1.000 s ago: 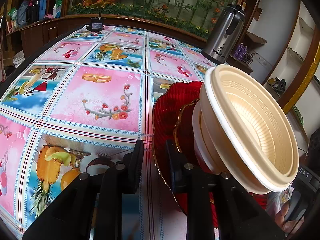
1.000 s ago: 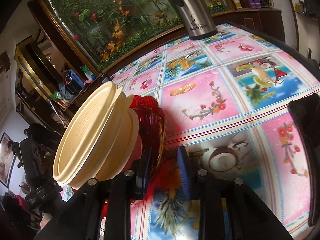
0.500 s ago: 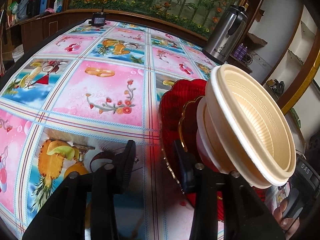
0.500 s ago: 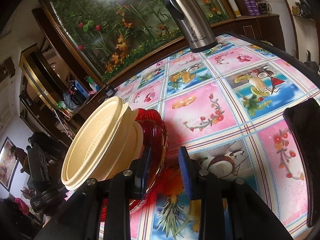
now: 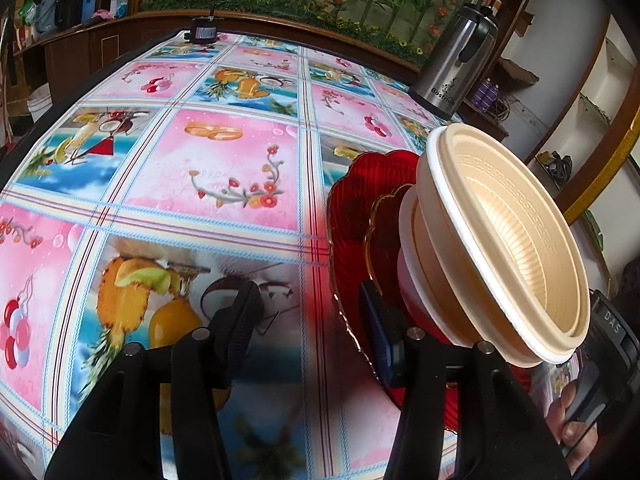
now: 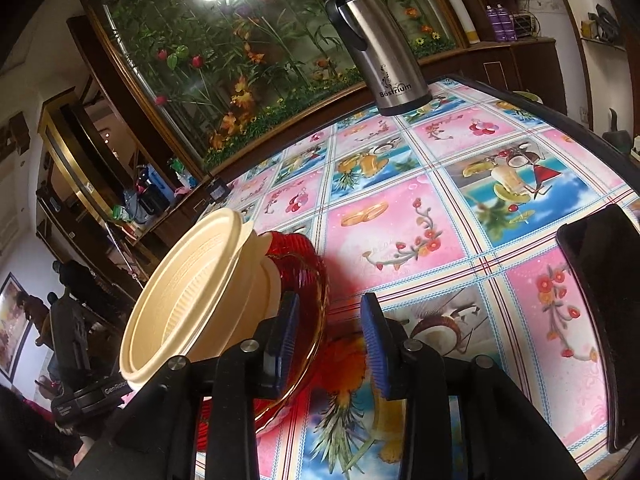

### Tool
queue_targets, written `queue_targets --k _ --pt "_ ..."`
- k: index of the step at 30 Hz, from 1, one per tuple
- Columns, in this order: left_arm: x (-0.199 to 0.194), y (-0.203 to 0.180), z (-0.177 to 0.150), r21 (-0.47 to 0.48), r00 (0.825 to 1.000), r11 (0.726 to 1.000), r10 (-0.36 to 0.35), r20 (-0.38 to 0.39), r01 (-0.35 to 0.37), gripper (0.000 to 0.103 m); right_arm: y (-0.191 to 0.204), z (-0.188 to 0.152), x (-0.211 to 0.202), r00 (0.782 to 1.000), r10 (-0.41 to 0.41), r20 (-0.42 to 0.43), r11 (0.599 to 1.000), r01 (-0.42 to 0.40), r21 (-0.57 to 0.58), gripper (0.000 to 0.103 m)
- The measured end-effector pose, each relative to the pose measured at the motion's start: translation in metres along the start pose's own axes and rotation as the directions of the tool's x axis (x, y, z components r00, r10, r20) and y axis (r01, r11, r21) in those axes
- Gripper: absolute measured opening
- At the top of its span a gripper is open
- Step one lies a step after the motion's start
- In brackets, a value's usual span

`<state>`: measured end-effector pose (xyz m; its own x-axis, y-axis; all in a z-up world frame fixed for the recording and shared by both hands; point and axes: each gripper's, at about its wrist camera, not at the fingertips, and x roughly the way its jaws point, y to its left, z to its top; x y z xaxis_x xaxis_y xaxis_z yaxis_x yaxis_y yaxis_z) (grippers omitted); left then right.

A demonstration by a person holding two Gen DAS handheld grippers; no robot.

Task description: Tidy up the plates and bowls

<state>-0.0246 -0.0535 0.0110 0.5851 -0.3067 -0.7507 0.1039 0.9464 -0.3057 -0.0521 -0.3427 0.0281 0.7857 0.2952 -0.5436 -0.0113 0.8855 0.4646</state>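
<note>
Beside plates (image 5: 352,216), left tool (image 5: 308,320) wider

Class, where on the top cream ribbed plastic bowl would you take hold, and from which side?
Take the top cream ribbed plastic bowl by its wide rolled rim, one finger inside, one outside, coming from the open side. The rim flares clear of the cream bowl nested beneath, which covers its lower wall.
</note>
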Motion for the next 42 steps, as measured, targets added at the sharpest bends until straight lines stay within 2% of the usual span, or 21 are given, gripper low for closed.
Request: queue_targets --k 5,9,15,20,33,40,42 --pt "-0.001 0.000 -0.001 0.004 1.000 1.000 0.004 -0.002 -0.004 0.052 0.001 0.000 -0.001 1.000 -0.003 0.008 1.000 0.003 -0.005 0.038" --pt "-0.001 0.000 -0.001 0.006 1.000 1.000 0.011 -0.001 -0.011 0.054 0.003 -0.001 0.003 1.000 0.019 -0.019 1.000 -0.019 -0.018 0.038" --pt "-0.001 0.000 -0.001 0.011 0.999 0.999 0.038 0.000 -0.038 0.063 0.012 -0.004 0.000 1.000 0.026 -0.014 0.998 -0.026 -0.058 0.038" --pt "-0.001 0.003 -0.001 0.005 0.999 0.999 0.052 0.002 -0.052 0.070 0.008 -0.003 0.000 1.000 0.029 -0.012 0.999 -0.029 -0.042 0.038" --pt "0.001 0.007 0.002 -0.008 0.997 0.997 0.071 0.010 -0.071 0.074 0.008 -0.004 0.000 0.999 0.042 -0.006 0.998 -0.042 -0.036 0.038" --pt "-0.010 0.014 0.004 -0.034 1.000 0.999 0.021 -0.009 -0.022 0.075 0.007 -0.004 -0.003 0.999 0.044 0.015 0.998 -0.043 -0.037 0.038" --pt "-0.017 0.019 0.003 -0.044 1.000 0.999 0.006 -0.024 -0.007 0.079 0.007 -0.004 -0.006 0.999 0.039 0.029 0.998 -0.038 -0.043 0.038"
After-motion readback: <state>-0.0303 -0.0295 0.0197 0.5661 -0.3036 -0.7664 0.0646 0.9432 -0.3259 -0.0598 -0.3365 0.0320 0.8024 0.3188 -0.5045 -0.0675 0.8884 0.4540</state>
